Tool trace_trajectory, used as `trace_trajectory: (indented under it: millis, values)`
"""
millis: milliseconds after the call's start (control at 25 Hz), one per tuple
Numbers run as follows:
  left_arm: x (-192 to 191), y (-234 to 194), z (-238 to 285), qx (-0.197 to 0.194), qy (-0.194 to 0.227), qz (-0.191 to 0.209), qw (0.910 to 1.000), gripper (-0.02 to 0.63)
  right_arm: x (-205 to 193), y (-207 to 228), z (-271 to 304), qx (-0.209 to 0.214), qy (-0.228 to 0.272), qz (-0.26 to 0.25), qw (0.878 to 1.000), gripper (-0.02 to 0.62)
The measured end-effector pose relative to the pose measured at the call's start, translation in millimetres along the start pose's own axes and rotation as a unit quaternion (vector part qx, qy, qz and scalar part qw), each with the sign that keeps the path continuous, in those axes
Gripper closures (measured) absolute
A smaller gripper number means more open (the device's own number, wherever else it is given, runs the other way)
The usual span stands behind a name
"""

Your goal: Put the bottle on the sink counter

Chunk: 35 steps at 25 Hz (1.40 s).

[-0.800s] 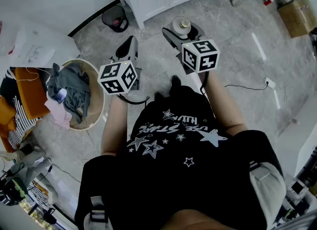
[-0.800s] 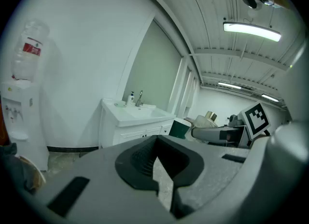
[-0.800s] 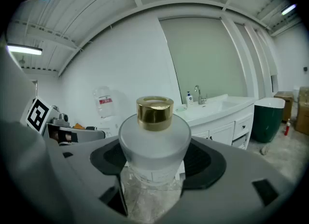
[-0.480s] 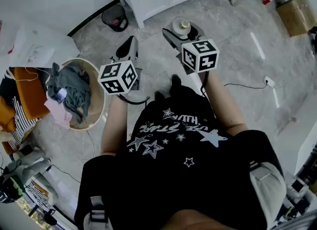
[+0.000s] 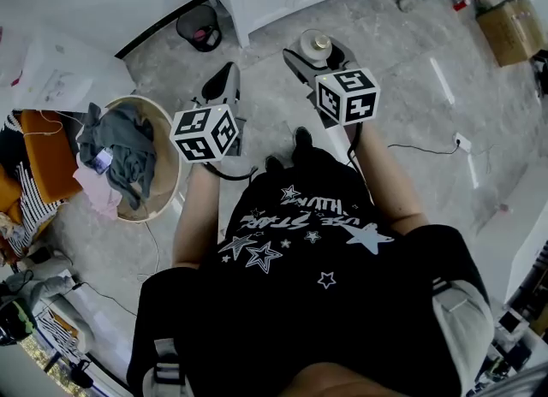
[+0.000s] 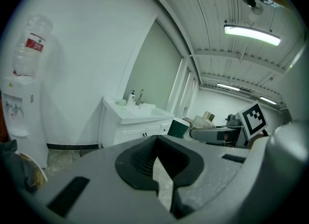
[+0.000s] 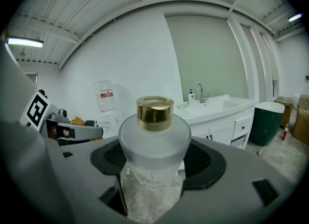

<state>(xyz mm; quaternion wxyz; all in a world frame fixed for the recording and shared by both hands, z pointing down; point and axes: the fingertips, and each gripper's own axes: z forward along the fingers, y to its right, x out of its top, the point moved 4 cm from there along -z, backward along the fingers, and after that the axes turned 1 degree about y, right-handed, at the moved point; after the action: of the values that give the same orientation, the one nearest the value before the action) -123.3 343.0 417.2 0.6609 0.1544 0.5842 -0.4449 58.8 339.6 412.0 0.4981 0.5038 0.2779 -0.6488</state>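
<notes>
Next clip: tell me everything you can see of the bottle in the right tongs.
The bottle is squat and round-shouldered, frosted whitish, with a shiny gold cap on its short neck. Its lower body looks clearer and crinkly. It stands upright, gripped at that lower body between the dark pads of the right tongs, held in the air above the floor and away from the white sink counter. Nothing else touches it.
</notes>
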Motion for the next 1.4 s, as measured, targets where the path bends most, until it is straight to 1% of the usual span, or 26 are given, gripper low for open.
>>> trace_trajectory:
  millis: [320, 440, 600, 720, 880, 1080, 1400]
  values:
    - [0, -21, 0, 0.014, 0.004, -0.004, 0.9999, 0.598, 2, 5, 16, 0.002, -0.001, 0.017, 1.0, 0.275]
    - [3, -30, 9, 0.024, 0.002, -0.006, 0.9997, 0.598, 7, 15, 31, 0.006, -0.002, 0.019, 1.0, 0.275]
    - [10, -50, 32, 0.041, 0.001, -0.013, 0.9991, 0.598, 15, 37, 66, 0.013, -0.005, 0.023, 1.0, 0.275]
    - [20, -68, 61, 0.056, -0.003, -0.015, 0.9983, 0.598, 26, 60, 101, 0.021, -0.009, 0.024, 0.999, 0.275]
    - [45, -87, 111, 0.068, 0.001, -0.016, 0.9975, 0.598, 50, 98, 151, 0.033, -0.011, 0.02, 0.999, 0.275]
    - [81, -108, 180, 0.091, 0.008, -0.019, 0.9956, 0.598, 85, 146, 215, 0.057, -0.016, 0.009, 0.998, 0.275]
    - [126, -136, 261, 0.132, 0.019, -0.017, 0.9909, 0.598, 134, 207, 300, 0.099, -0.017, -0.012, 0.995, 0.275]
